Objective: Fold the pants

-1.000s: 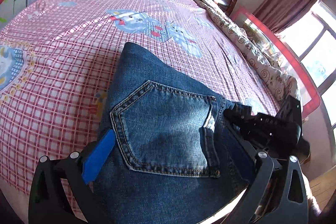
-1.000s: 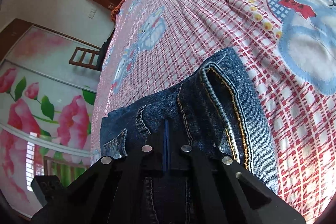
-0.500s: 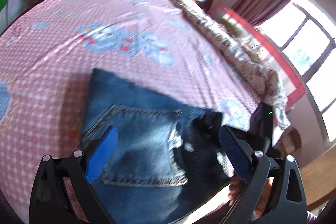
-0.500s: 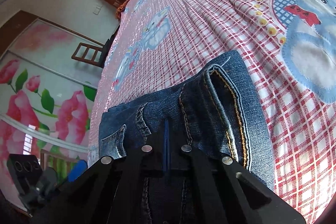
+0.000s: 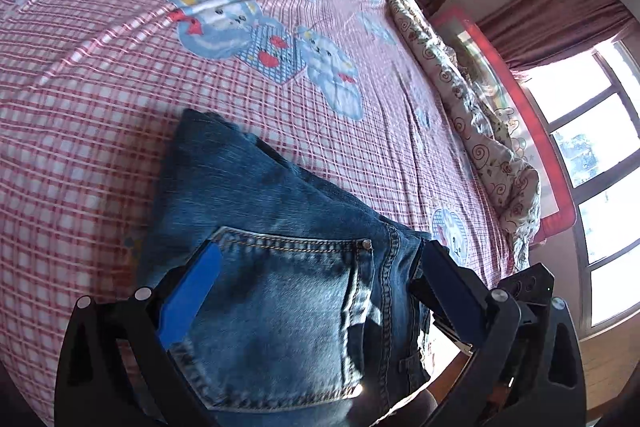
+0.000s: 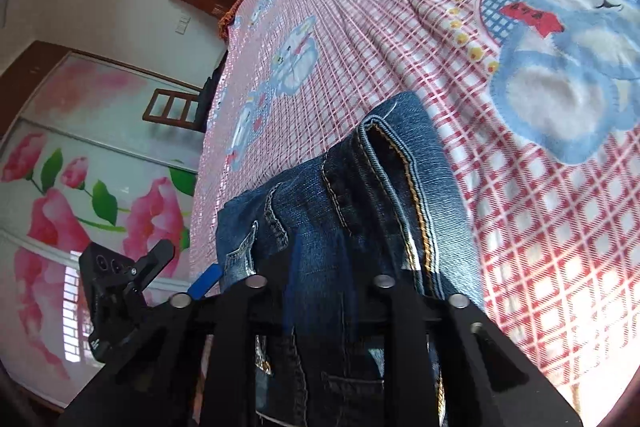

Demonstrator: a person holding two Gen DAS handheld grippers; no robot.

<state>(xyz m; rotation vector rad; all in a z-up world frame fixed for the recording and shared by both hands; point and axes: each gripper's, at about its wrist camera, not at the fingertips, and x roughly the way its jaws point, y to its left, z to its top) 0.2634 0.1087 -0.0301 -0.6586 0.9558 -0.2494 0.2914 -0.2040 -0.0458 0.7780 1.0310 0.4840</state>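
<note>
Right now my left gripper (image 5: 320,291) hangs with its jaws wide apart, one blue pad (image 5: 188,303) off each side of the back pocket (image 5: 280,315), gripping nothing. Closest to my right lens, the right gripper (image 6: 320,287) has its jaws parted too; denim runs between and under the fingers, and I can't tell whether either pad touches it. As I judge it, neither gripper is clamped on the jeans (image 5: 256,227).

The jeans lie folded into a thick stack at the near edge of the bed (image 5: 100,87), the waistband end toward me and close to the drop. That's my first worry: a nudge from either finger on the way out could drag the top layer and slide the stack toward the edge.

Further on, the doubled hem (image 6: 396,163) at the far end stands a bit proud, layers gaping. I'd guess stiff denim like this wants to spring back, so the fold may open if left unpressed.

Beyond that, loose checked sheet; pushing the stack forward could ruck it and skew the fold. The quilt (image 5: 480,131) along the far side is well apart
</note>
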